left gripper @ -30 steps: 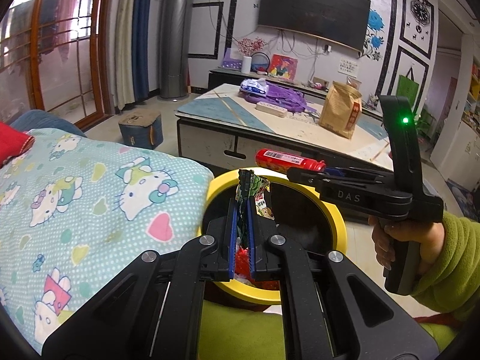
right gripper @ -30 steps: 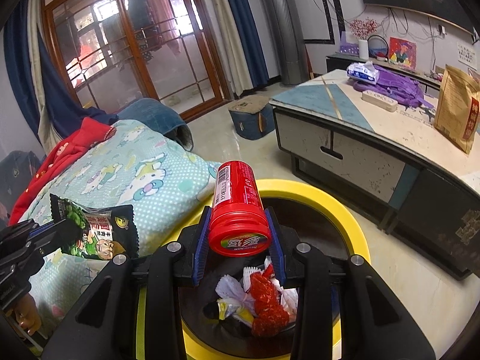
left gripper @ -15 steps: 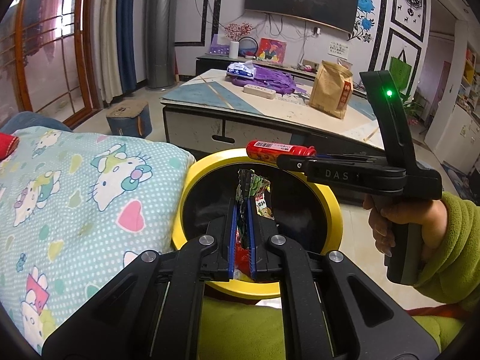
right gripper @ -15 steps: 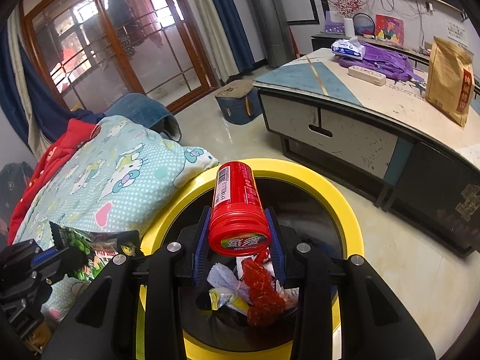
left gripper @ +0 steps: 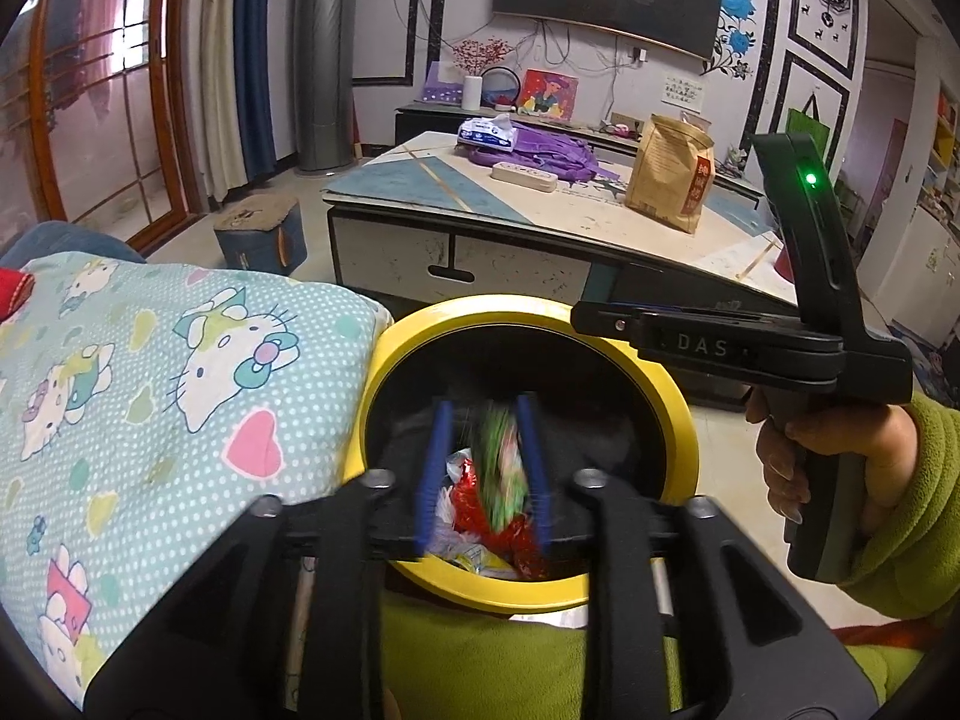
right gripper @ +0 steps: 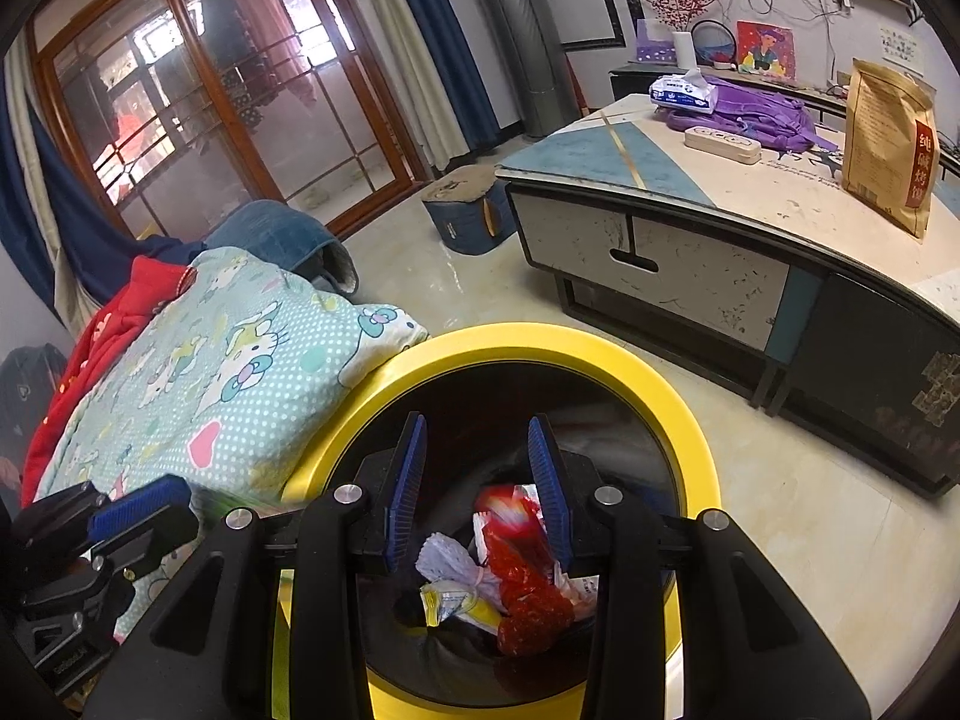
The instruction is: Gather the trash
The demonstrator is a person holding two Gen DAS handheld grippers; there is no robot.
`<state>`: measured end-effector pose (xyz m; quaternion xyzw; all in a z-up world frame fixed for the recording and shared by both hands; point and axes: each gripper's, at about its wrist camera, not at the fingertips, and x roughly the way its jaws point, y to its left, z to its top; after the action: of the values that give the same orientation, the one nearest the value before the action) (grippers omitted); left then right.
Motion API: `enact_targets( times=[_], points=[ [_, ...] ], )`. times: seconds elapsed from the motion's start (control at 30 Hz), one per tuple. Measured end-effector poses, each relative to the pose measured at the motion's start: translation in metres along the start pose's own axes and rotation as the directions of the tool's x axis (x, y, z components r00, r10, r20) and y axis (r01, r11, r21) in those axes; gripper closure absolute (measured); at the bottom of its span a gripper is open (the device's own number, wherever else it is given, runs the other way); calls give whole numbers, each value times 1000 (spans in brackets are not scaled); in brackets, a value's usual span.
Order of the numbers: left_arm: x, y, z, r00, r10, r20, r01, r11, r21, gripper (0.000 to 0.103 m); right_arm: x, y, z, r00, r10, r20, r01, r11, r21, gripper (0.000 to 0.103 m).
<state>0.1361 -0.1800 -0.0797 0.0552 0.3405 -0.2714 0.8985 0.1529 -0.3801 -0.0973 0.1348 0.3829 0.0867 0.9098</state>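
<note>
Jaws of the left gripper (left gripper: 483, 468) are opening over the yellow-rimmed bin (left gripper: 678, 414); the green snack wrapper (left gripper: 501, 468) hangs blurred between the blue pads, its long axis upright, top tilted slightly left, seemingly loose. Jaws of the right gripper (right gripper: 477, 492) stand apart and empty above the trash (right gripper: 522, 576) inside.

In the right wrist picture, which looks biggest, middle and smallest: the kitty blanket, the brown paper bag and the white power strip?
1. Kitty blanket, by far the largest.
2. Brown paper bag.
3. White power strip, smallest.

The blanket lies much nearer the camera, so that adds to its look; bag and strip sit on the same table.
</note>
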Motion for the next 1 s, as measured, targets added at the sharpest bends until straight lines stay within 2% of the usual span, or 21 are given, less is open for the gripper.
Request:
enact_targets(
  times=[0.07,0.13,0.2,0.33,0.43,0.6,0.8,1.0],
  points=[
    [-1,2,0,1000,5,2,-5,1000,-7,74,0,1,1,1000,0,-1,0,1000,-2,68],
    [-1,5,0,1000,14,2,-14,1000,-22,59,0,1,0,1000,0,3,0,1000,-1,66],
    [-3,9,0,1000,17,5,-17,999,-40,53,-1,1,1,1000,-2,9,2,1000,-2,64],
    [-8,16,2,999,36,16,-35,997,-70,34,-4,3,1,1000,-4,22,4,1000,-7,58],
    [-13,22,3,999,47,26,-44,995,-92,26,-7,8,2,999,-8,34,8,1000,-19,52],
    [-22,32,5,997,69,45,-62,990,-127,13,-13,16,4,998,-9,60,12,999,-43,33],
    [-35,49,5,991,117,59,-105,978,-178,11,-19,33,4,997,6,77,1,996,-89,18],
    [-53,69,3,982,175,76,-153,960,-233,11,-25,58,3,995,26,93,-11,987,-160,11]
  ],
)
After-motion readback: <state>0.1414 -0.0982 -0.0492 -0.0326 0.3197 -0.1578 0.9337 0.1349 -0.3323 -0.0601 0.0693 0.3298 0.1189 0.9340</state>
